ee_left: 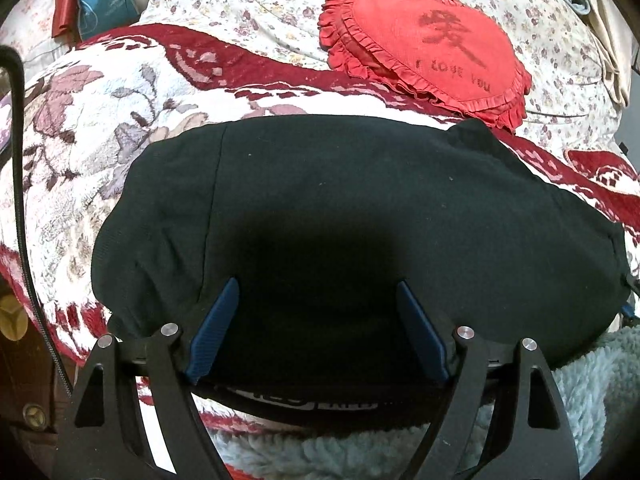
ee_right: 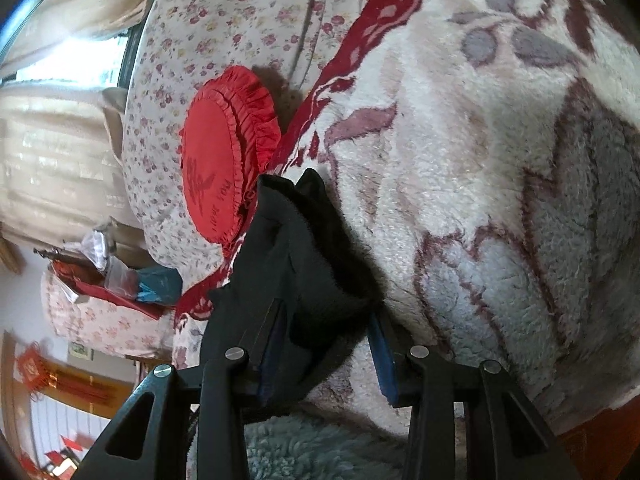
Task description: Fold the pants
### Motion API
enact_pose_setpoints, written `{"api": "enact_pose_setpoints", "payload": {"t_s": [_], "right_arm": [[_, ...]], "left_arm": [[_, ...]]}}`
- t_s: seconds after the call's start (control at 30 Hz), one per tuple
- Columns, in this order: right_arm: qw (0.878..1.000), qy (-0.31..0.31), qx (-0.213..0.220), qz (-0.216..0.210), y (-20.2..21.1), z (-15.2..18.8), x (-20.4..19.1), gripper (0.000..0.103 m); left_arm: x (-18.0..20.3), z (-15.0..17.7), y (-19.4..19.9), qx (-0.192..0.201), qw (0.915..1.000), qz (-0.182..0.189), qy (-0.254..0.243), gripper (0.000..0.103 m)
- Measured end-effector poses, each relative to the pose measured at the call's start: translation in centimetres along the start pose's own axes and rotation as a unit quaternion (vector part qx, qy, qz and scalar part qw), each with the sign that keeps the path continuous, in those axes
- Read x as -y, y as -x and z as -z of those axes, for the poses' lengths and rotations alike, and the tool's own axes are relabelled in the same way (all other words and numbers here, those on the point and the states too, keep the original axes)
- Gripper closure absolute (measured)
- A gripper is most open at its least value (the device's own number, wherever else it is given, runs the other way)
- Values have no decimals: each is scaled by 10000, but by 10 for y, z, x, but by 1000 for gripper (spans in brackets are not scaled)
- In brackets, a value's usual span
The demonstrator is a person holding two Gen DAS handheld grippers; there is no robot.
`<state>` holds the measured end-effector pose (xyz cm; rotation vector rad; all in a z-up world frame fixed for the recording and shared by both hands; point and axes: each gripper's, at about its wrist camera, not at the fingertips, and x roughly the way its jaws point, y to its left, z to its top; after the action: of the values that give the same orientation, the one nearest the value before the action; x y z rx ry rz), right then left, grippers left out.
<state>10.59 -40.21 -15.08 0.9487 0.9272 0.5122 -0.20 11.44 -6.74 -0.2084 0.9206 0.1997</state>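
Note:
The black pants (ee_left: 340, 216) lie folded in a broad bundle on the fleece blanket (ee_left: 80, 152). My left gripper (ee_left: 316, 284) is open, its blue pads (ee_left: 216, 332) spread wide over the near edge of the pants. In the right wrist view an end of the pants (ee_right: 304, 248) stands bunched up between my right gripper's (ee_right: 328, 316) blue pads (ee_right: 382, 356), which are apart. The cloth lies against the left pad; I cannot tell if it is pinched.
A red heart-shaped ruffled cushion (ee_left: 424, 48) lies just beyond the pants on a floral quilt (ee_left: 240, 4). A blue bag (ee_left: 104, 0) sits at the far left. A black zipper strip (ee_left: 24, 216) runs along the left edge. A bedside shelf with clutter (ee_right: 120, 276) shows left.

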Motion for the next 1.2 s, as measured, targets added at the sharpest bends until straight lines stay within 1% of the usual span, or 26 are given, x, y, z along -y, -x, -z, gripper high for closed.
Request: {"api": "enact_pose_setpoints", "payload": {"t_s": [0.07, 0.23, 0.3, 0.33, 0.37, 0.4, 0.47, 0.5, 0.6, 0.63, 0.7, 0.77, 0.8, 0.87, 0.97, 1.07, 1.1, 1.2], "right_arm": [[10000, -17, -12, 13, 0, 0, 1, 70], [10000, 24, -7, 54, 0, 2, 2, 72], [9997, 132, -9, 200, 0, 2, 0, 78], [9994, 211, -14, 263, 0, 3, -2, 78], [9992, 261, -10, 303, 0, 3, -4, 79], [9988, 324, -5, 368, 0, 4, -6, 82], [9976, 475, 14, 511, 0, 5, -10, 84], [9971, 531, 18, 554, 0, 6, -12, 88], [9934, 820, 67, 801, 1, 6, -24, 90], [9918, 935, 108, 861, 2, 6, -31, 91], [9902, 1090, 192, 855, 6, 7, -42, 91], [9891, 1228, 297, 755, 11, 8, -55, 91], [9884, 1306, 342, 692, 13, 8, -63, 91], [9870, 1486, 362, 498, 15, 9, -82, 92], [9816, 1885, 299, 96, 6, 14, -124, 92], [9700, 2408, 98, -317, -14, 27, -170, 92], [9637, 2631, -20, -456, -24, 35, -188, 92], [9454, 3165, -427, -647, -60, 60, -226, 92]], "left_arm": [[0, 0, 0, -4, 10000, -3, 3, 22], [-1, 1, 1, 0, 10000, 14, 13, 21], [0, 1, 1, -11, 9999, 120, 24, 13], [0, 1, -1, -48, 9997, 249, 12, 8], [2, 1, -1, -65, 9996, 285, -9, 5], [4, 1, -1, -68, 9995, 295, -30, 4], [8, 1, -3, -86, 9996, 258, -90, 3], [9, 1, -2, -87, 9996, 248, -116, 2], [12, 1, -3, -97, 9995, 178, -240, 2], [13, 1, -1, -57, 9996, 156, -236, 2], [8, 4, 7, 186, 9997, -69, -133, 3], [1, 6, 19, 491, 9984, -290, 57, 3], [-5, 8, 28, 711, 9963, -417, 230, 3], [-13, 9, 38, 915, 9925, -671, 460, 3], [-25, 11, 45, 1067, 9882, -812, 741, 3], [-30, 12, 44, 1053, 9871, -852, 851, 3], [-30, 13, 44, 1046, 9870, -864, 862, 3], [-32, 15, 45, 1071, 9867, -879, 846, 3]]}}
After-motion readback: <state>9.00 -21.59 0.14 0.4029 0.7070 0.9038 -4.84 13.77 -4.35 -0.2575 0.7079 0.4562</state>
